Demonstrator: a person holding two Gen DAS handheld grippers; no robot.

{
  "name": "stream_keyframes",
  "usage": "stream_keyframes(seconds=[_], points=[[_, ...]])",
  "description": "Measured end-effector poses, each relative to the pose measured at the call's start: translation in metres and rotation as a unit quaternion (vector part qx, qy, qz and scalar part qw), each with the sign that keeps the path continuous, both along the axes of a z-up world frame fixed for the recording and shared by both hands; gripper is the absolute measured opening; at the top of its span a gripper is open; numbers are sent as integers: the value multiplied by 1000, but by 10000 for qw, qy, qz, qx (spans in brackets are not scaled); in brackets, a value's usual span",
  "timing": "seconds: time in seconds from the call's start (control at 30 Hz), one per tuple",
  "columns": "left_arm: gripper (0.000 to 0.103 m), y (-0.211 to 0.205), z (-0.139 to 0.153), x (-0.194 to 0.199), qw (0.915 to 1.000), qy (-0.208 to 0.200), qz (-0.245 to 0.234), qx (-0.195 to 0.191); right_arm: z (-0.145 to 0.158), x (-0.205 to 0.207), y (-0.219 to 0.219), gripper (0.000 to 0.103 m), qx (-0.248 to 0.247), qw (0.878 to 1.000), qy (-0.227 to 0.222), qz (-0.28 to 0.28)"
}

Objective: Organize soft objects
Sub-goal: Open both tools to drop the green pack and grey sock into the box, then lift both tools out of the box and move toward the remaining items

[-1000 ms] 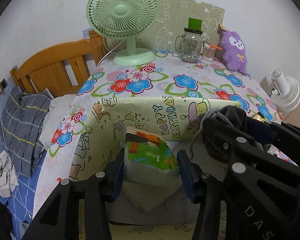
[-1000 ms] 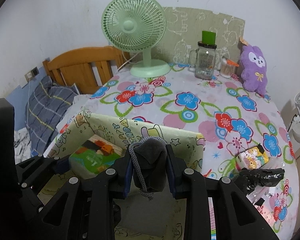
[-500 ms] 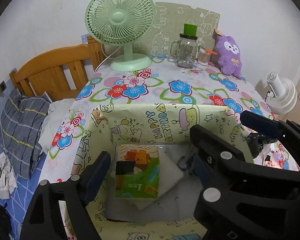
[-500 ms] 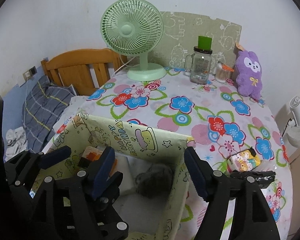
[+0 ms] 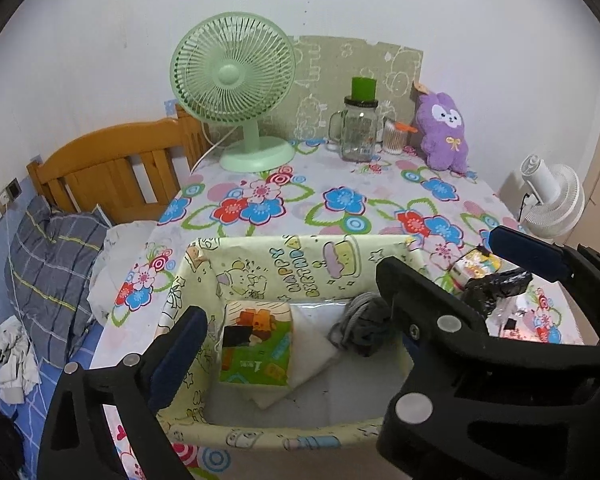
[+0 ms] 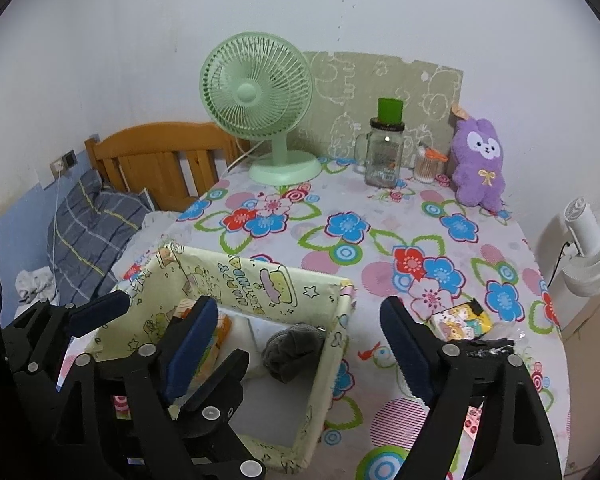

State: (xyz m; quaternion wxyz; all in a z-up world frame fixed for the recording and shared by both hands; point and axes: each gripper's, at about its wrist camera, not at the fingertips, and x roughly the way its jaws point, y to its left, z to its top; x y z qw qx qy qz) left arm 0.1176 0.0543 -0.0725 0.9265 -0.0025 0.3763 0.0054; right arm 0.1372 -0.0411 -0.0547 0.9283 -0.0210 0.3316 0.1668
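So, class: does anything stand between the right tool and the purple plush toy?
Nothing visible. Only flowered tablecloth lies between the right tool, its jaws just opened with nothing between them, and the purple plush toy; the glass jar stands off to its left.

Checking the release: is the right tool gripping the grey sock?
No: the grey sock lies in the box, and the right tool is open above it.
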Motion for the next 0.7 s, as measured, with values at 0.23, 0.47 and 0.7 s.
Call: stream_keyframes(seconds=[0.23,0.47,0.7], points=[[102,-15,15,-13,9998,-210,-36,48,14,-15,-16,91,73,9998,-170,-68],[103,-29,28,-27,9992,-400,-52,64,27,-31,-36,97,121,9988,-438,-207],[103,-44,37,-39,9983,-573,-67,90,35,-45,-55,100,170,9976,-597,-322]])
